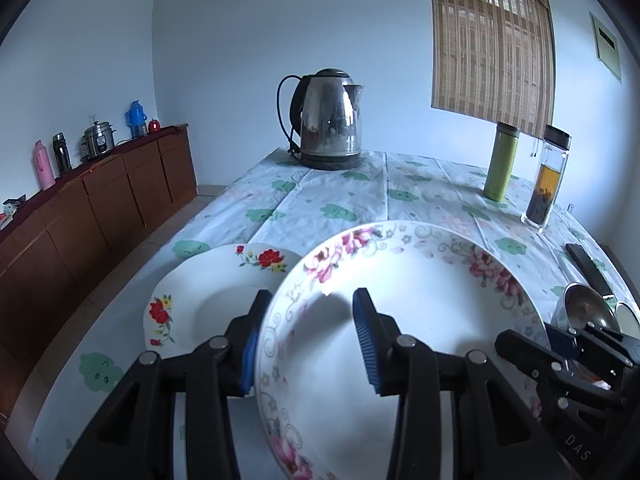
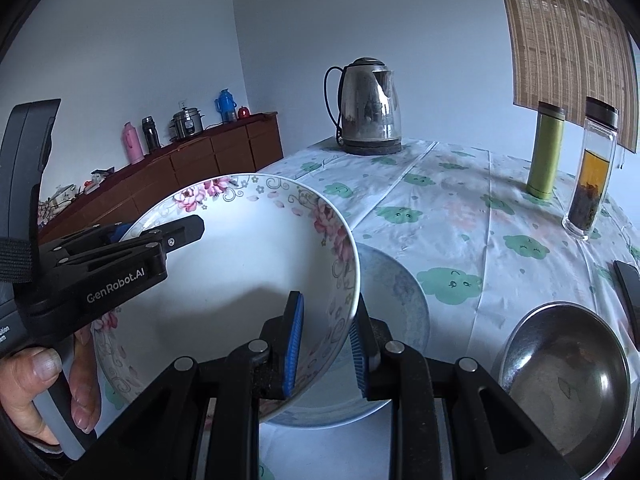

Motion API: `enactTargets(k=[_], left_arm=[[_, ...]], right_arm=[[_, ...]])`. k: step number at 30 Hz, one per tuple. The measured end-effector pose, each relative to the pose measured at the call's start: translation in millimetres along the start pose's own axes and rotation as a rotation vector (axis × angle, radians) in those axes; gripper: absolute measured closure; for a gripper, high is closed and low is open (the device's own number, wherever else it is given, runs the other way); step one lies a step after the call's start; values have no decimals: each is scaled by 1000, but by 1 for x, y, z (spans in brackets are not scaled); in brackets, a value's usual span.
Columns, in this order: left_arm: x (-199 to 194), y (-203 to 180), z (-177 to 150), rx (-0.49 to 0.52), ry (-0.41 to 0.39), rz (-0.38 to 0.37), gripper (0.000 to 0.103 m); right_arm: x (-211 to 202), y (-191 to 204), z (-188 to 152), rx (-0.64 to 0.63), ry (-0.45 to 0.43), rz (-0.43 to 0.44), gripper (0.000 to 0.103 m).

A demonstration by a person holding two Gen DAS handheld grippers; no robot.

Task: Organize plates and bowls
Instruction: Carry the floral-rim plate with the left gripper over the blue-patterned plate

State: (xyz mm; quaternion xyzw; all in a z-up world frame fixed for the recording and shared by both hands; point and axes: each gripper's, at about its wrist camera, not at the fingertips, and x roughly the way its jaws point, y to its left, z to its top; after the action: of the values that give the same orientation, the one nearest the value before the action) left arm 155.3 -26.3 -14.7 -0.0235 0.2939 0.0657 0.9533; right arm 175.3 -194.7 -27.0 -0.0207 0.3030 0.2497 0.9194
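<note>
A white plate with pink flowers is held tilted above the table by both grippers. My left gripper has its fingers on either side of the plate's left rim. My right gripper has its fingers on either side of the right rim of the same plate. The right gripper shows in the left wrist view, and the left gripper shows in the right wrist view. A white plate with red flowers lies on the table to the left. A pale blue plate lies under the held plate.
A steel bowl sits at the near right. A steel kettle stands at the far middle of the table. A green flask and a tea bottle stand at the far right. A wooden sideboard lines the left wall.
</note>
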Motion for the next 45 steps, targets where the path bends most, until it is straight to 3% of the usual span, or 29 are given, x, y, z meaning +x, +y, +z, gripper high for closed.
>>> enactTargets(k=[45], left_arm=[[56, -34, 12, 52, 87, -91, 63]], right_arm=[[13, -25, -1, 59, 27, -167, 79]])
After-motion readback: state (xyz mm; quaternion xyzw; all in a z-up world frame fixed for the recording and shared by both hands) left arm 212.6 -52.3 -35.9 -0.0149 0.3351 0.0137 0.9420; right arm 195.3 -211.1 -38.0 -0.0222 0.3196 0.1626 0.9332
